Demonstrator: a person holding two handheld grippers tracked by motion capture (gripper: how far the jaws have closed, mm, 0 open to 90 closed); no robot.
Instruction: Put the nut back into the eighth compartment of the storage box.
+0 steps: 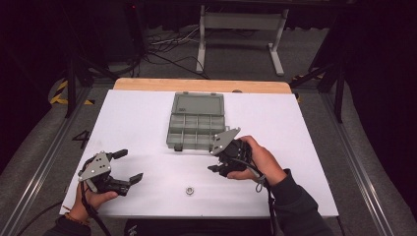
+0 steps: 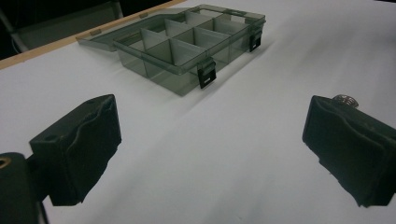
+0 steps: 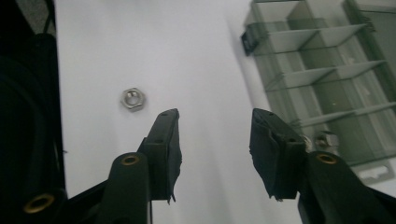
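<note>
High view: the open grey organizer box (image 1: 195,121) sits mid-table; the nut (image 1: 189,190) lies well in front of it, between the left gripper (image 1: 129,166) — jaws spread, empty — and the right gripper (image 1: 215,160).

Left gripper view: nothing between the jaws.

Right gripper view: the jaws stand parted and empty beside the box (image 3: 327,84), the nut (image 3: 132,99) off to their left.

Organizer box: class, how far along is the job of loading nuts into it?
Done: the organizer box is open, with what looks like a first nut in a near compartment. In hand: nothing; right gripper and left gripper are open and empty. Left: the hex nut on the table needs boxing.
</note>
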